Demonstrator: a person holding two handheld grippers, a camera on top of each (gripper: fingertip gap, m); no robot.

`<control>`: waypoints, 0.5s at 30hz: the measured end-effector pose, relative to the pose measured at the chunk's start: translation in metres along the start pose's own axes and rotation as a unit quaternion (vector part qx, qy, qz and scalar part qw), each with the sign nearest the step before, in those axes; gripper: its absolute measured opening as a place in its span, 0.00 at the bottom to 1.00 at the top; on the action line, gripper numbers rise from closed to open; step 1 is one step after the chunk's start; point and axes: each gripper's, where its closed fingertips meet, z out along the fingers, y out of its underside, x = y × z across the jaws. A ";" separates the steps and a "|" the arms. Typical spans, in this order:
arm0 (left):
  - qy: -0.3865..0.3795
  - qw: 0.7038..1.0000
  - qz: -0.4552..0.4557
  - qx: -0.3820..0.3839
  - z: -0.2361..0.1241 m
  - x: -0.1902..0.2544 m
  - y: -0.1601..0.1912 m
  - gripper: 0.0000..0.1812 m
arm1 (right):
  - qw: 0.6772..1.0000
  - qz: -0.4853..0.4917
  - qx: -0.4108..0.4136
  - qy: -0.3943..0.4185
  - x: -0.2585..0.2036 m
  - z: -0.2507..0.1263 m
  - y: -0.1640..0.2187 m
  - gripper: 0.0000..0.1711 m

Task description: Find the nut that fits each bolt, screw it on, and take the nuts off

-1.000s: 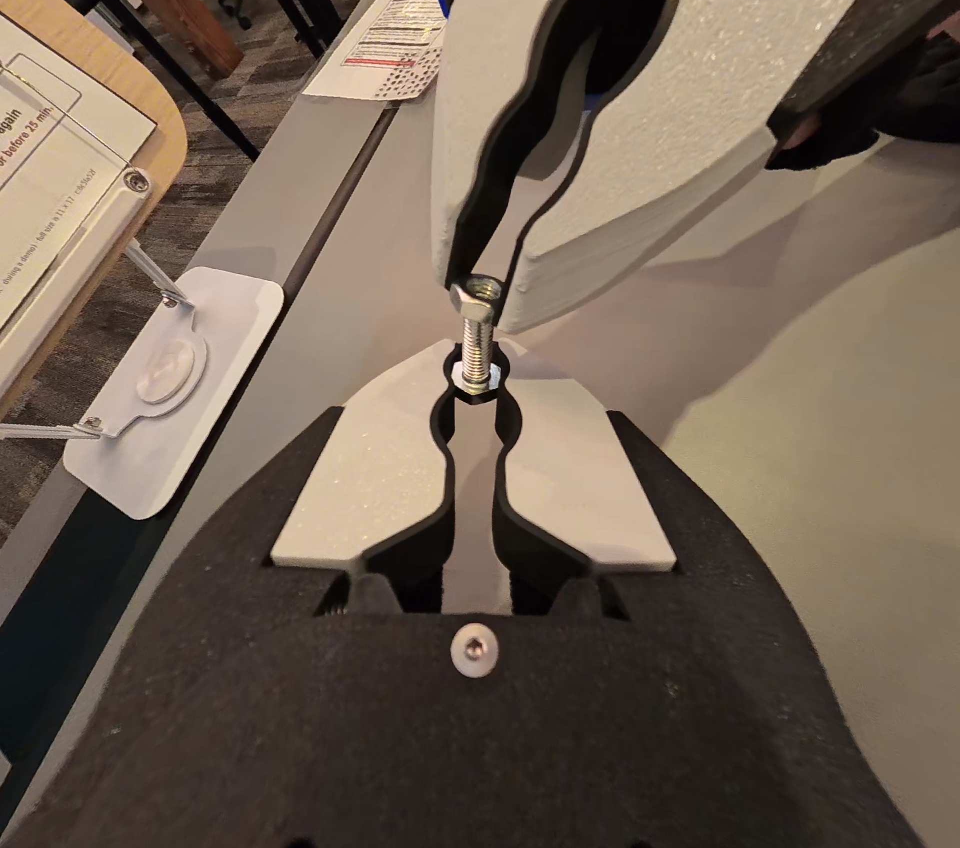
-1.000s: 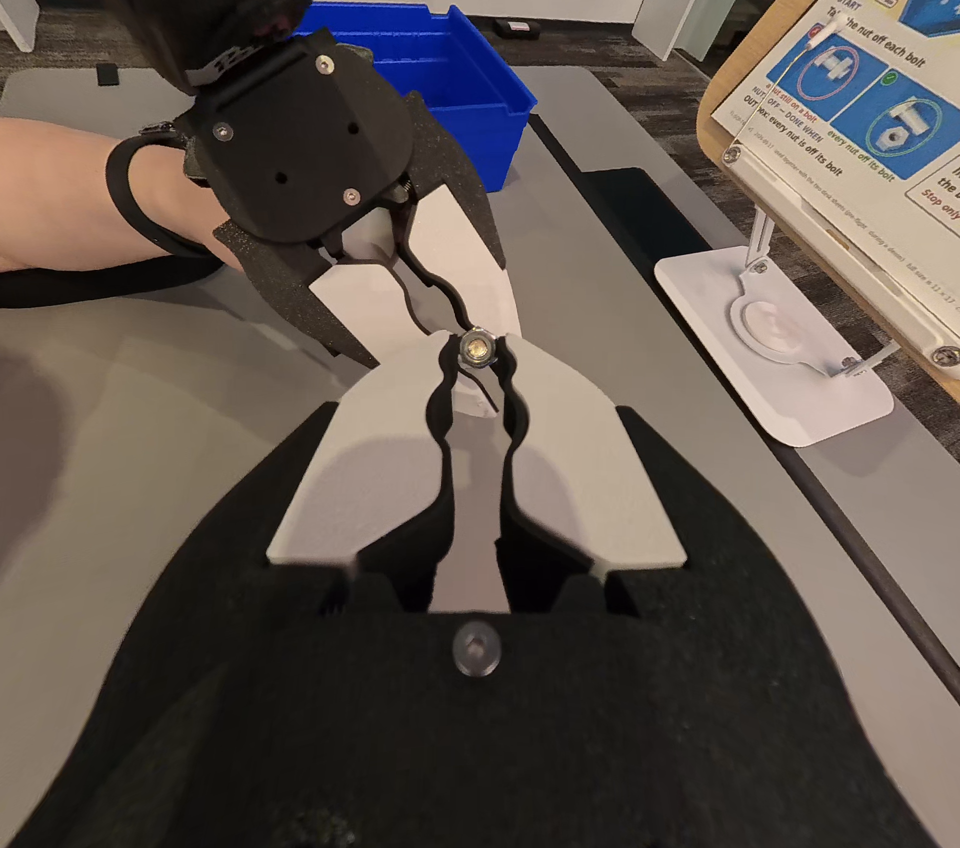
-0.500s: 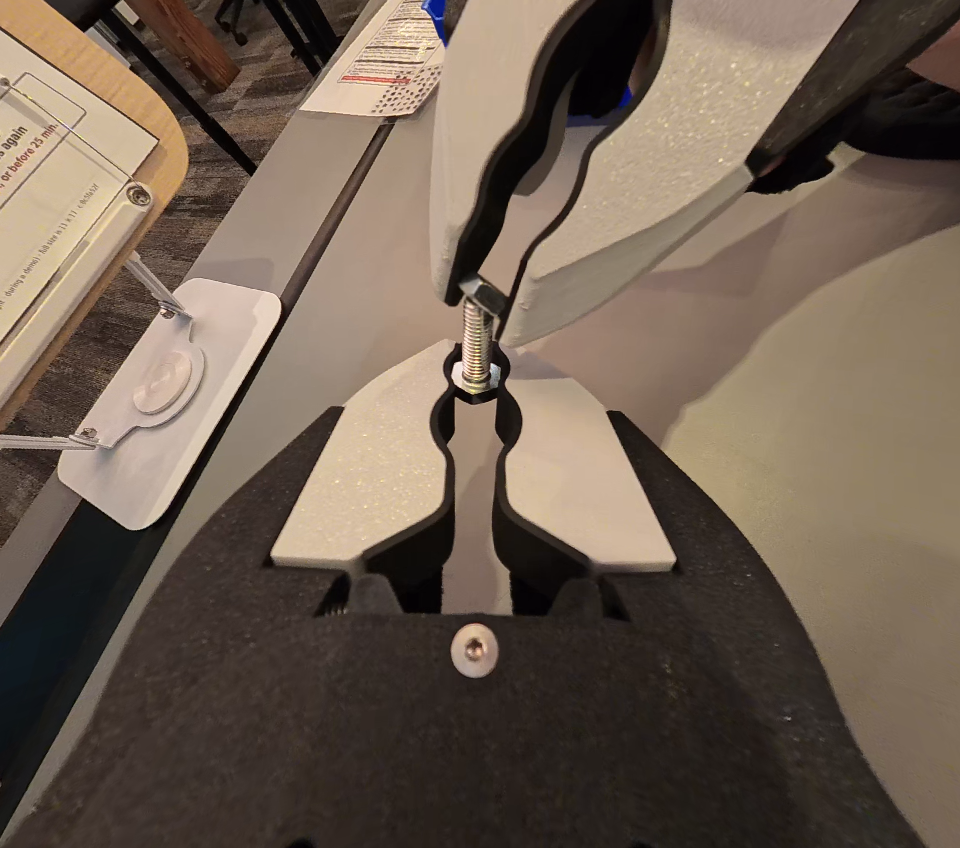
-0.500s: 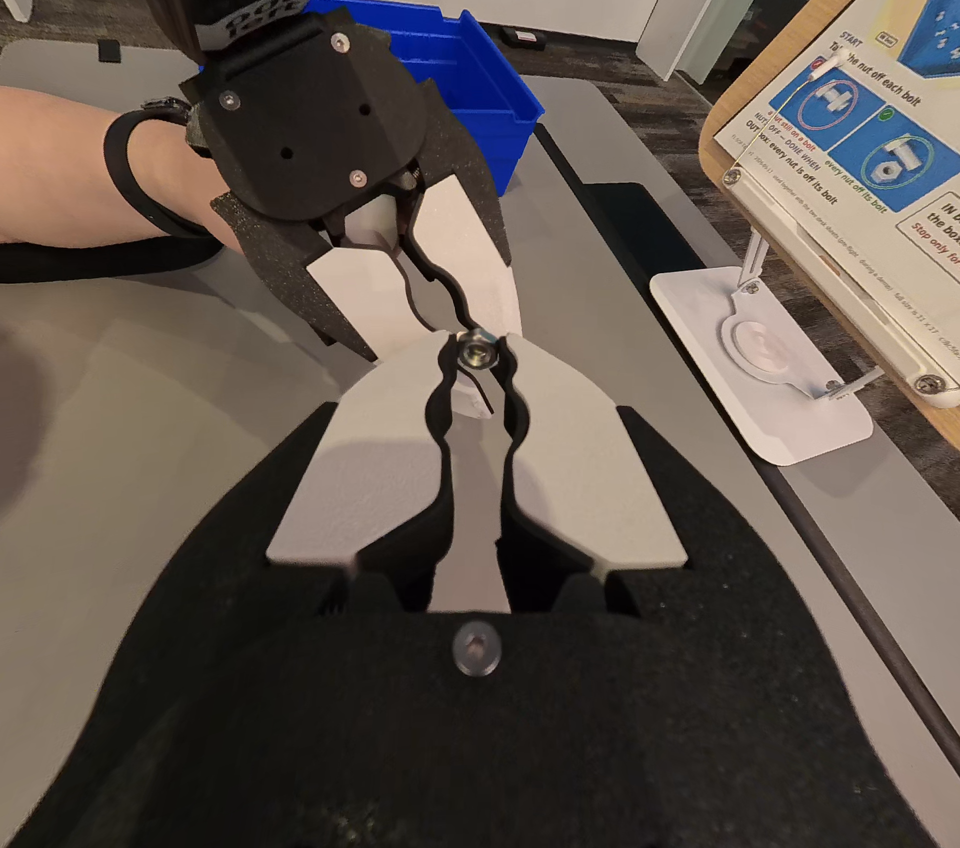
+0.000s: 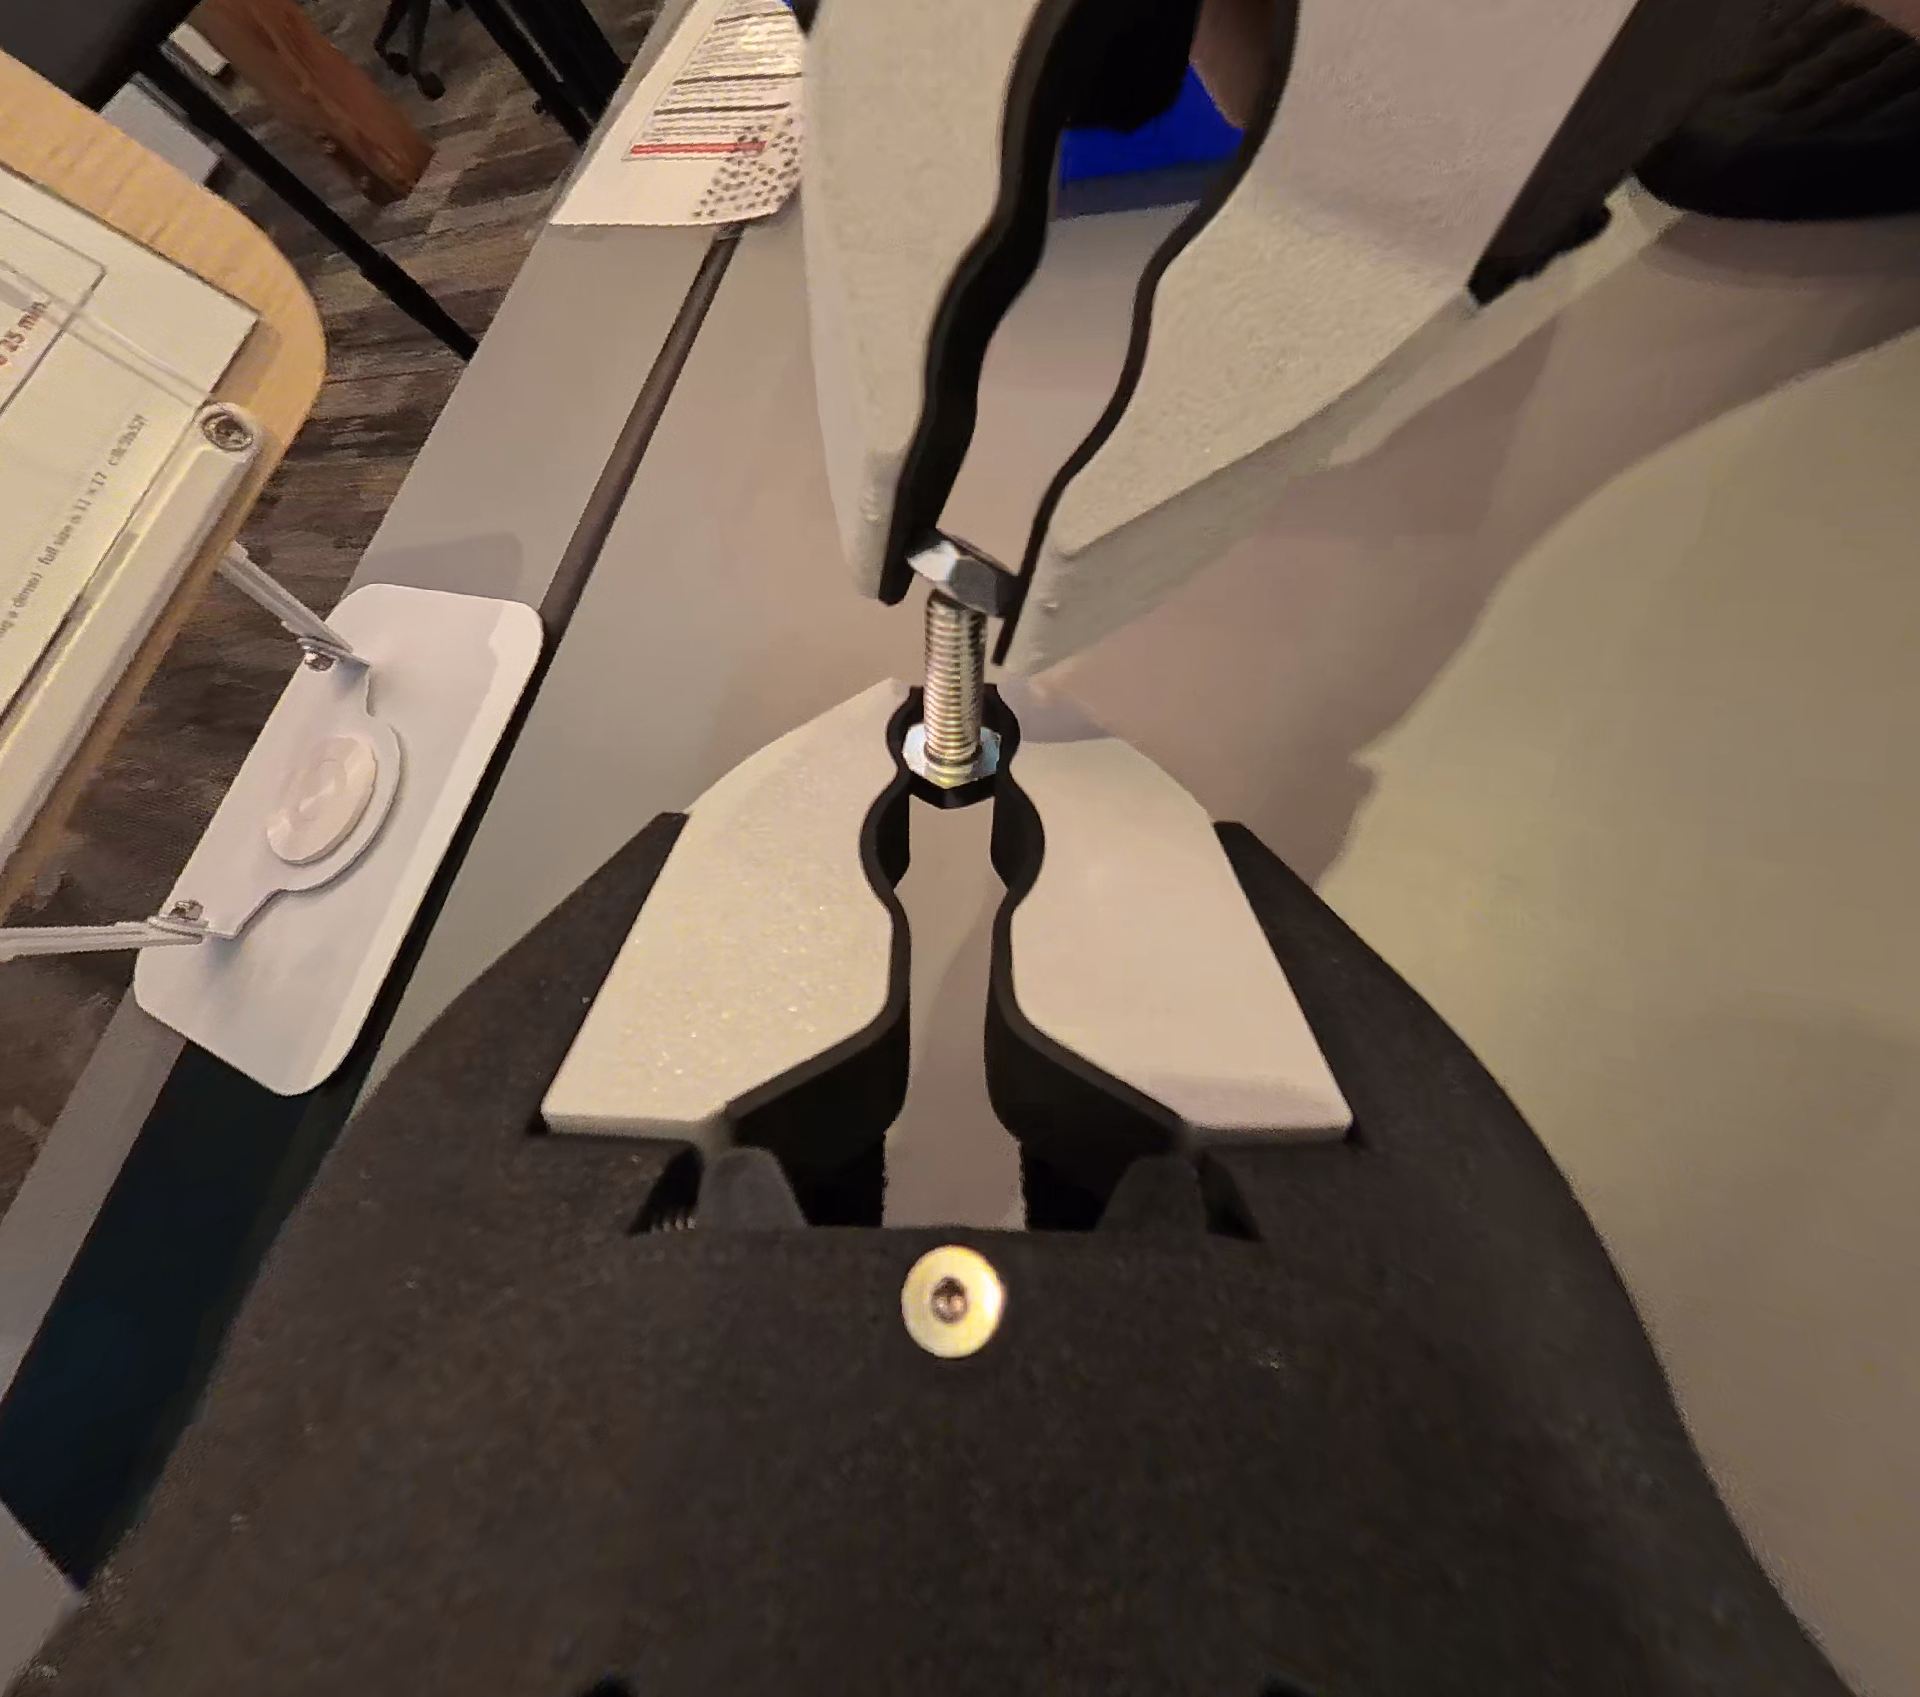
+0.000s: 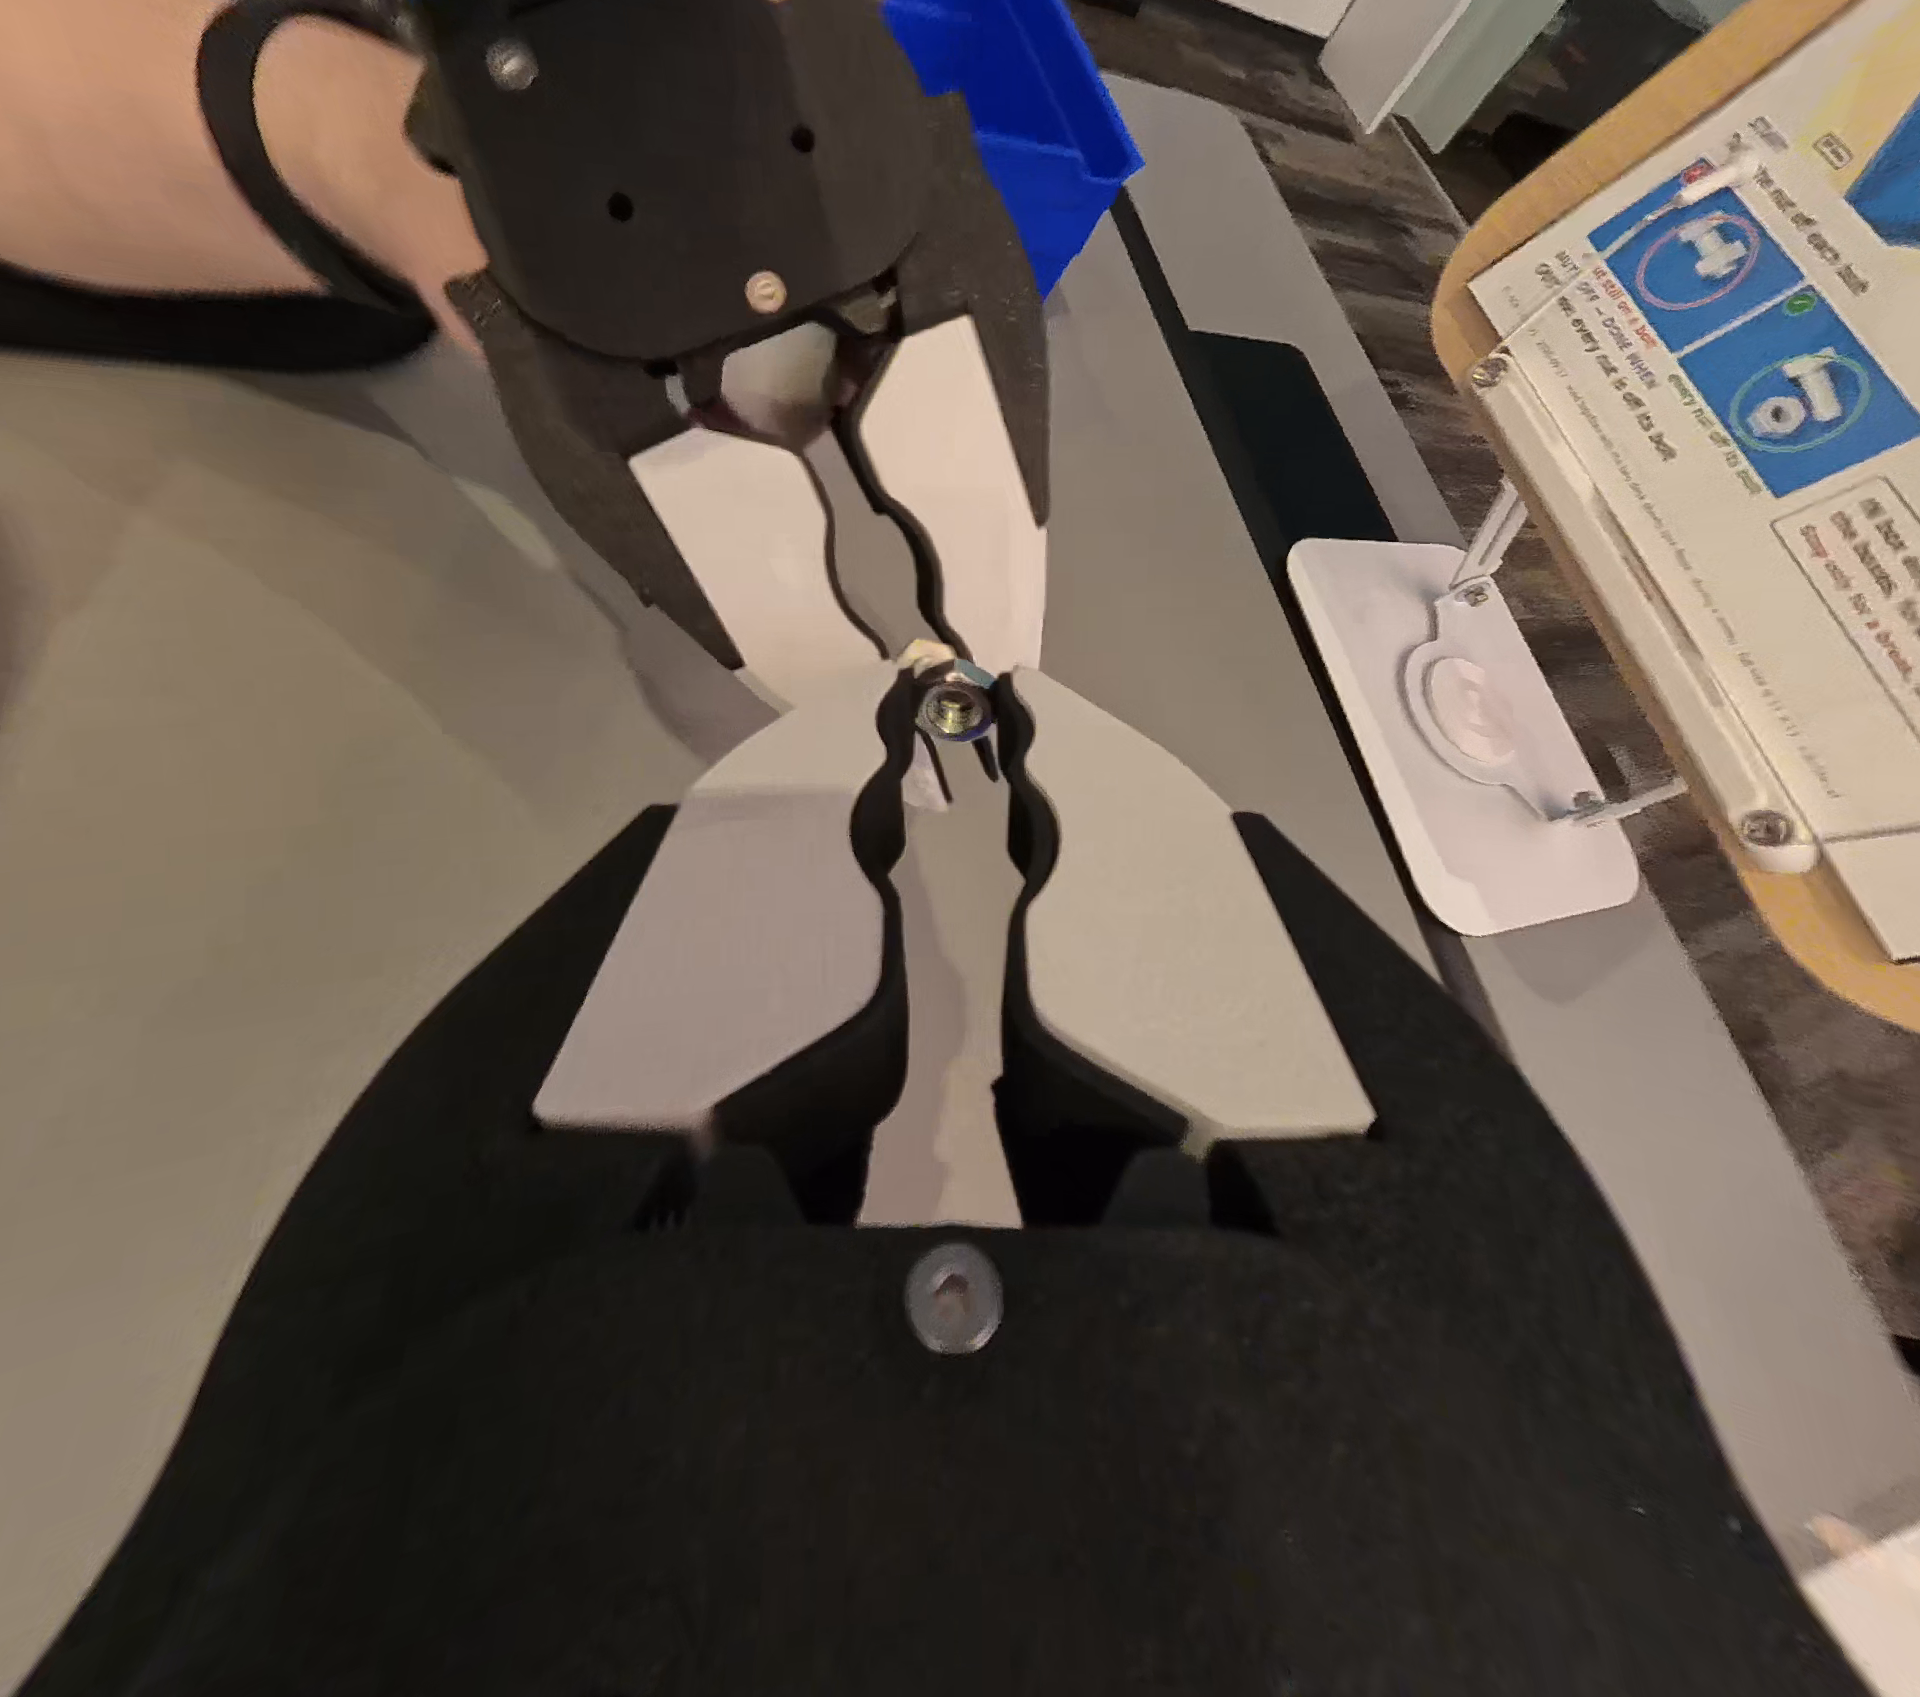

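Observation:
A silver bolt is stretched between my two grippers above the grey table. My left gripper is shut on the bolt's hex end at its fingertips. My right gripper comes down from above and is shut on the hex nut at the bolt's other end. In the right wrist view, my right gripper pinches the nut, seen end-on. My left gripper meets it from beyond. Bare thread shows between the two.
A blue bin stands behind the left gripper. A sign stand's white base and its instruction board sit at the table's edge. A printed sheet lies farther along. A person's forearm holds the left gripper. The left gripper's tips are roughly 5 centimeters from the right gripper's.
The right gripper has turned about the bolt's axis with the nut in its grip, and now stands more upright in the left wrist view. Both grippers stay shut.

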 end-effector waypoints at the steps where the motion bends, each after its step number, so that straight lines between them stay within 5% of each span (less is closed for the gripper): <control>1: 0.013 1.000 0.007 -0.003 0.001 0.005 0.001 0.05 | 1.000 -0.024 -0.009 -0.010 -0.005 -0.001 0.001 0.08; 6: 0.049 0.996 0.060 -0.040 0.007 0.024 0.011 0.05 | 0.985 -0.151 -0.083 -0.022 -0.021 -0.002 0.019 0.08; 15: 0.120 0.982 0.121 -0.081 0.015 0.058 0.026 0.05 | 0.959 -0.224 -0.143 -0.101 -0.051 -0.006 0.044 0.08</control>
